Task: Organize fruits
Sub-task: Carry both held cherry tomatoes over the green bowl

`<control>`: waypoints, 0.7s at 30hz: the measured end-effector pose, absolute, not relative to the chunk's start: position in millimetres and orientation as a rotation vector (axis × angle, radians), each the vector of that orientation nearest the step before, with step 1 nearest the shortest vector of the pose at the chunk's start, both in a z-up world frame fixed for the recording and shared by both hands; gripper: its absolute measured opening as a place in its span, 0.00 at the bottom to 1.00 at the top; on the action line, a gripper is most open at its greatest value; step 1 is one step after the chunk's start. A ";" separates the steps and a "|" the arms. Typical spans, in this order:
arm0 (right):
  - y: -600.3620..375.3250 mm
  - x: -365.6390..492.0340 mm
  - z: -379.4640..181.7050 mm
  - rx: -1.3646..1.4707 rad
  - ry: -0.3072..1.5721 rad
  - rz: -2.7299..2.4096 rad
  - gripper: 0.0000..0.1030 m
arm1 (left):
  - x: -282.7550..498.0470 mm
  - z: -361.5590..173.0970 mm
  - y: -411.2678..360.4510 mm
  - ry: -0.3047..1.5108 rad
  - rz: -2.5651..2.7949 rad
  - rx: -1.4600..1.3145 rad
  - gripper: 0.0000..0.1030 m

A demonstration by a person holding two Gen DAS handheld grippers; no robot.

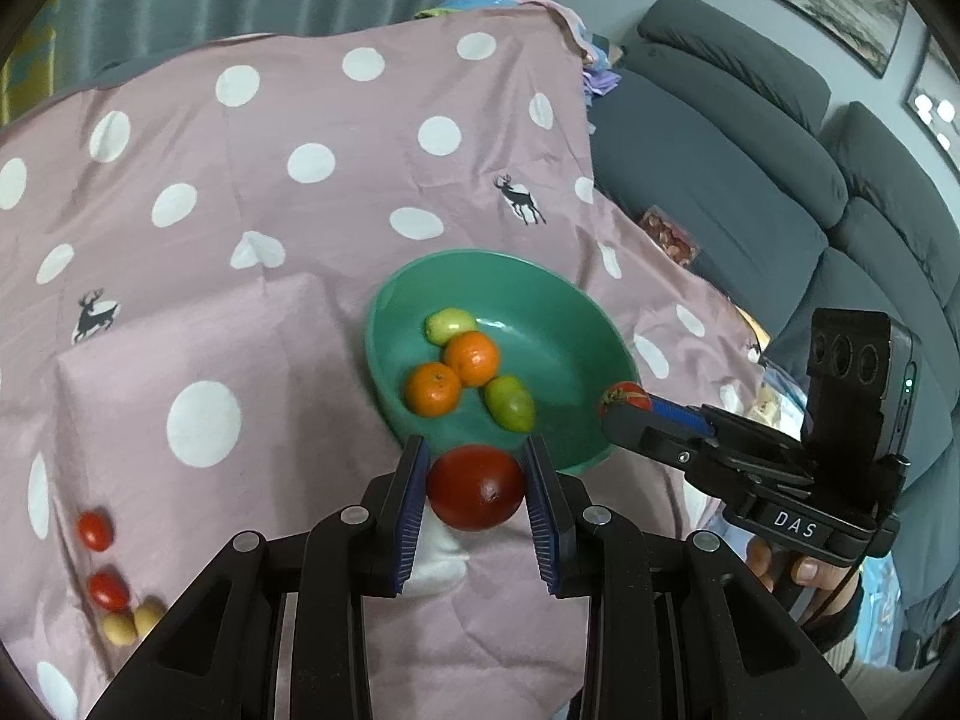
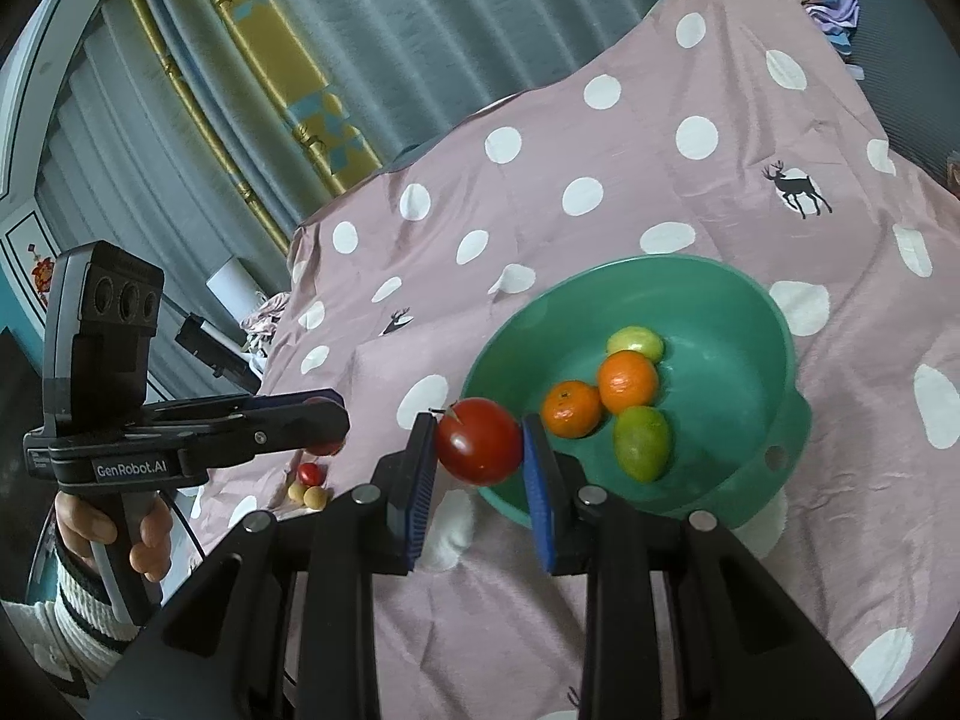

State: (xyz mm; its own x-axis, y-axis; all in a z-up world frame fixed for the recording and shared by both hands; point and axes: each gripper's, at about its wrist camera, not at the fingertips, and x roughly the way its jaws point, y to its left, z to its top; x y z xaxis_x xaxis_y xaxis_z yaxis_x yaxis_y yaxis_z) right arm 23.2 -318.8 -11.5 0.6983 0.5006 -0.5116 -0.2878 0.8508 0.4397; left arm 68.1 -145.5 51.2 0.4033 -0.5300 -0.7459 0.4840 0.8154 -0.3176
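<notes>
Fruit lies in three places on the pink polka-dot cloth (image 1: 288, 360). At far left, two small red tomatoes (image 1: 95, 530) and two pale yellow round fruits (image 1: 133, 624) sit near the cloth's edge, with open cloth between them and the bowl. The left gripper (image 1: 477, 489) points forward, jaws pinching a dark red round fruit (image 1: 476, 486) just short of the near rim of the round green plastic bowl (image 1: 558, 324). The bowl holds two oranges (image 1: 453, 375) and two yellow-green fruits (image 1: 509, 403); its right half is bare. The right gripper (image 2: 478, 450) reaches level over the bowl's rim, jaws clamping a red tomato with stem (image 2: 479, 441). A grey sofa (image 1: 750, 180) borders the cloth on the right.
</notes>
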 end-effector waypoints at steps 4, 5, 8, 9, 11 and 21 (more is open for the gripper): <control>-324.2 25.8 -12.9 0.349 0.661 0.440 0.28 | 72.5 49.6 -154.5 0.966 -0.651 -0.039 0.31; -325.3 25.8 -12.9 0.352 0.660 0.438 0.28 | 73.7 49.5 -157.5 0.966 -0.653 -0.033 0.31; -329.3 27.8 -13.6 0.356 0.659 0.433 0.28 | 77.0 48.9 -165.9 0.966 -0.664 -0.019 0.31; -330.7 28.5 -14.1 0.358 0.658 0.430 0.28 | 78.2 48.6 -169.3 0.966 -0.666 -0.012 0.31; -333.2 29.9 -15.0 0.361 0.657 0.427 0.28 | 80.4 47.4 -173.9 0.967 -0.671 -0.003 0.31; -343.0 37.5 -20.1 0.370 0.659 0.405 0.28 | 93.9 35.2 -193.8 0.993 -0.681 0.035 0.31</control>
State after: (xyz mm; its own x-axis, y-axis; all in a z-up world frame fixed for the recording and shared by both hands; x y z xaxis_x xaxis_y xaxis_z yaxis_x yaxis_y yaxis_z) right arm 37.5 -343.0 -20.1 0.7186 0.4718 -0.5110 -0.2426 0.8586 0.4516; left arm 93.9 -193.8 35.2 0.3587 -0.5128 -0.7800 0.5437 0.7940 -0.2719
